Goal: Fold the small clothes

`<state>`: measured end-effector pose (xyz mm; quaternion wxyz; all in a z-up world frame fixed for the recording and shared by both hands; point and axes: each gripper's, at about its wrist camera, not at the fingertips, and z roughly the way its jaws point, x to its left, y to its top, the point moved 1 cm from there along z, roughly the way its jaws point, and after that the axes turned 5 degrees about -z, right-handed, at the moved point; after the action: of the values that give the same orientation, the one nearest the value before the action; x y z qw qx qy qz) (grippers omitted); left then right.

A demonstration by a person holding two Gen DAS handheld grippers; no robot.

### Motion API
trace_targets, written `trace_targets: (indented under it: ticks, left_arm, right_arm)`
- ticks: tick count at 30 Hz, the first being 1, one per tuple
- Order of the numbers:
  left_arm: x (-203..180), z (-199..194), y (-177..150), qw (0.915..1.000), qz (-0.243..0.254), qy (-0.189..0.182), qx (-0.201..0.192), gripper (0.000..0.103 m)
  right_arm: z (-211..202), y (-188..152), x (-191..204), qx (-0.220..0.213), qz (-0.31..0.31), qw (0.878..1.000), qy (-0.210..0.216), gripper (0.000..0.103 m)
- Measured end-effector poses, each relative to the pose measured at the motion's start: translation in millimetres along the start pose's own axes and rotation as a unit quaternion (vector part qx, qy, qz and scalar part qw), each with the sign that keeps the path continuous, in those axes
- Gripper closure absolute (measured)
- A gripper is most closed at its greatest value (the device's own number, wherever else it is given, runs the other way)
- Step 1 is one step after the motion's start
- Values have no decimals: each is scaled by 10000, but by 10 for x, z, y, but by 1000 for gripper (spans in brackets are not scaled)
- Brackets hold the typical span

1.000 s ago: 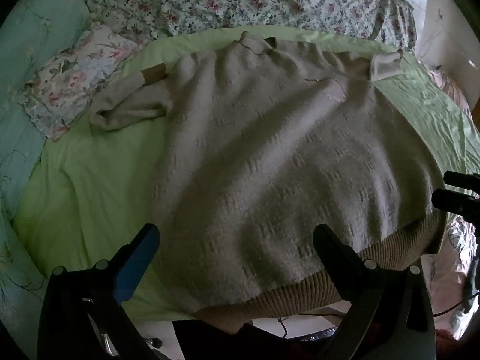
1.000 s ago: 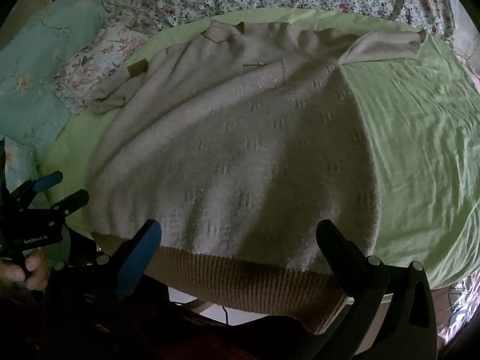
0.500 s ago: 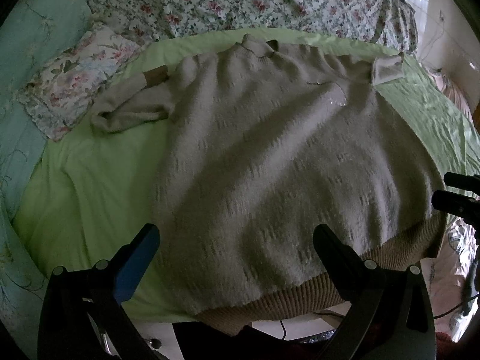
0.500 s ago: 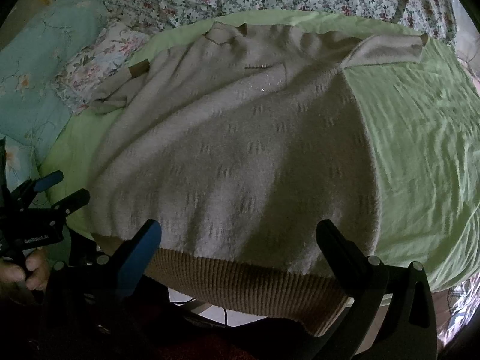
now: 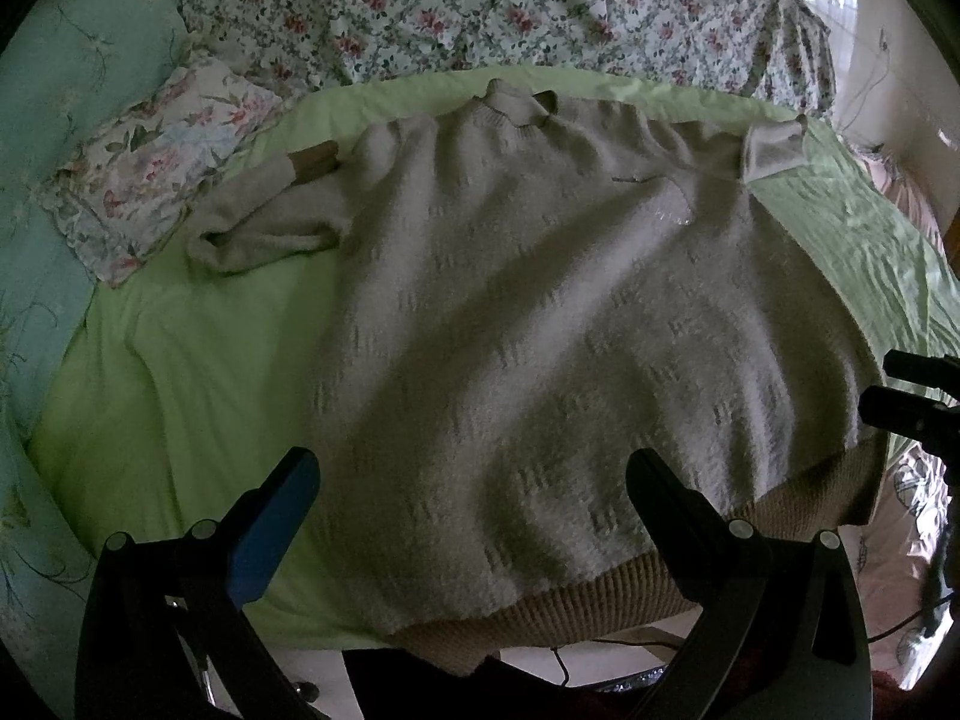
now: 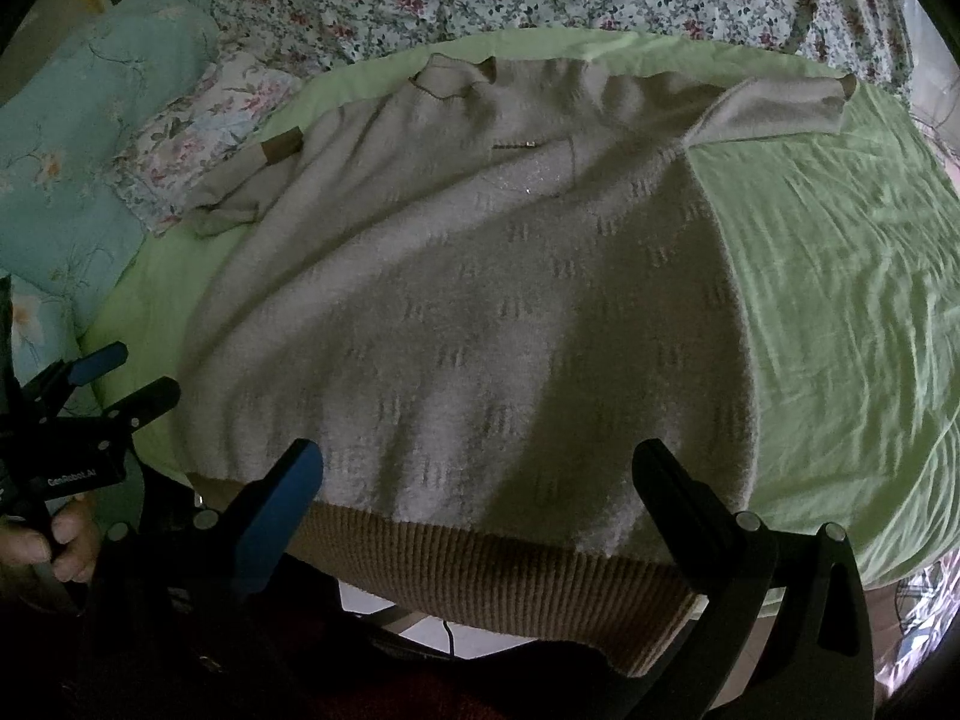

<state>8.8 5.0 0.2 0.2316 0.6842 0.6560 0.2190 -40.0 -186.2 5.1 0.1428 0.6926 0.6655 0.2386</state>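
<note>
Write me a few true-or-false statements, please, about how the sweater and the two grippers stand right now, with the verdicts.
1. The sweater lies spread flat on the green sheet. True.
2. The left gripper is clamped on the ribbed hem. False: its jaws are wide open, holding nothing.
3. The ribbed hem hangs over the near edge of the bed. True.
4. Both sleeves lie stretched straight out. False: the left sleeve is bent back on itself, cuff near the shoulder.
5. The right gripper is shut. False: it is open, near the hem.
</note>
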Motion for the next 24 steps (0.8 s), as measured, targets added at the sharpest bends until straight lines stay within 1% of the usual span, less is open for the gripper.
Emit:
trace_targets:
  ticks: [1, 3, 4, 6, 8, 9, 10, 12, 14, 17, 19, 24]
  left_arm:
    - [-1, -5, 0, 10000, -7, -11, -16, 1]
    - [-1, -10, 0, 10000, 13, 17, -13, 1]
    - [-1, -4, 3, 10000, 16, 21, 61, 1]
    - [0, -5, 0, 10000, 9, 9, 36, 1]
    - [-6, 4, 3, 9998, -24, -33, 184, 1]
    - [-7, 2, 4, 9998, -27, -37, 186, 1]
    - [-17, 13, 2, 9995, -20, -23, 303, 1]
    - [-16, 12, 0, 9996, -3, -9, 286, 1]
    - [-34, 21, -9, 9993, 92, 112, 353, 1]
    - [-50, 30, -14, 9992, 137, 174, 336, 1]
    - [-49, 41, -5, 9990, 120, 141, 396, 1]
    - [-54, 63, -4, 9990, 130, 167, 391, 1]
  right_arm:
    - [6, 1, -3, 105, 29, 9999, 10, 0]
    - [10, -16, -8, 158, 58, 9999, 9, 0]
    - [20, -5, -7, 160, 64, 9998, 23, 0]
    - [18, -2, -7, 140, 49, 9999, 22, 0]
    - [22, -10, -8, 147, 48, 9999, 33, 0]
    - [22, 0, -8, 95, 22, 9999, 30, 0]
    - [23, -4, -9, 95, 18, 9999, 33, 0]
    - [27, -7, -12, 104, 20, 9999, 36, 0]
    - [24, -3, -7, 93, 23, 9999, 33, 0]
    - [25, 1, -8, 105, 13, 9999, 16, 0]
    - [38, -3, -20, 96, 33, 9999, 24, 0]
    - [77, -8, -30, 128, 32, 9999, -11, 0]
